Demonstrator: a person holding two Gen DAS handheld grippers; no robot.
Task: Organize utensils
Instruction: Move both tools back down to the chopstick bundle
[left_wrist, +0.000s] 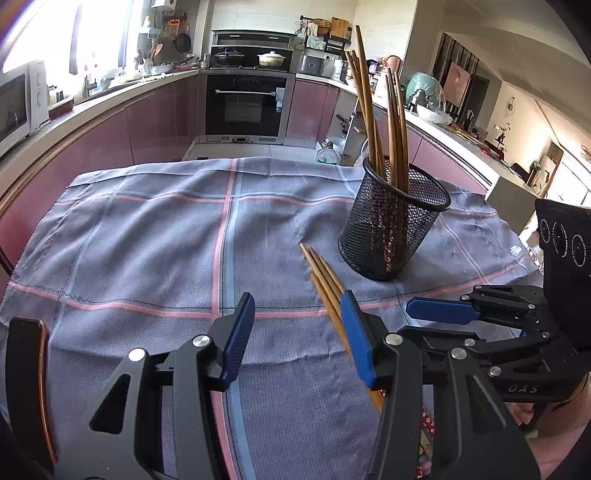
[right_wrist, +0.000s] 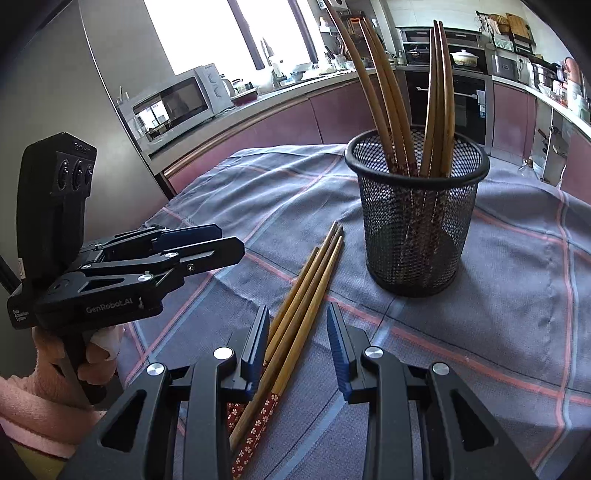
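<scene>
Several chopsticks already stand in the mesh holder (right_wrist: 417, 210); four loose chopsticks (right_wrist: 295, 314) lie on the checked cloth (left_wrist: 147, 240), not yet sorted, I judge. The left gripper (left_wrist: 295, 332) angles downward, spread and empty, the bundle just beside its right finger. The right gripper (right_wrist: 299, 347) tilts down, jaws apart astride the bundle without pinching it, holder ahead and right.

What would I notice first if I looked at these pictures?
Probably the black mesh cup, standing upright on the checked cloth with long wooden chopsticks sticking out of its top. Next, the loose chopsticks lying on the cloth just in front of the cup. They lie between the open jaws of the right gripper, while the left gripper is open and empty beside them.
</scene>
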